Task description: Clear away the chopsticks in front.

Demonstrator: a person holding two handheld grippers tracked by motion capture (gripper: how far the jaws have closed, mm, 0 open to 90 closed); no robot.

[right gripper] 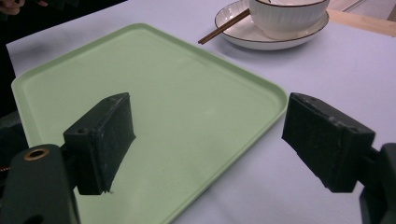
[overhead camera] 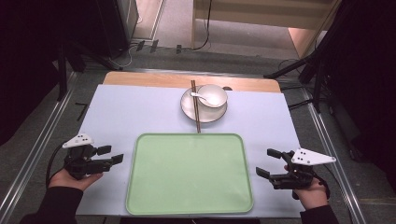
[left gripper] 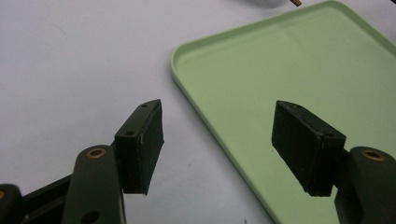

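A pale green tray [overhead camera: 189, 175] lies empty at the table's near middle, also seen in the left gripper view [left gripper: 280, 74] and the right gripper view [right gripper: 163, 102]. Behind it a white plate [overhead camera: 189, 109] carries a white bowl [overhead camera: 212, 95] with a white spoon [overhead camera: 201, 97] in it; brown chopsticks [overhead camera: 195, 107] rest across the plate's left side. My left gripper [overhead camera: 108, 154] [left gripper: 217, 149] hovers just left of the tray, open, nothing between its pads. My right gripper [overhead camera: 269, 162] [right gripper: 205, 144] sits just right of the tray, open and empty. The plate [right gripper: 243, 32], bowl [right gripper: 287, 16] and chopsticks [right gripper: 224, 25] lie beyond it.
A light blue mat [overhead camera: 121, 116] covers the wooden table [overhead camera: 140, 79]. Metal rails [overhead camera: 42, 140] run along both sides on the floor. Dark stands and cables [overhead camera: 140, 46] are behind the table.
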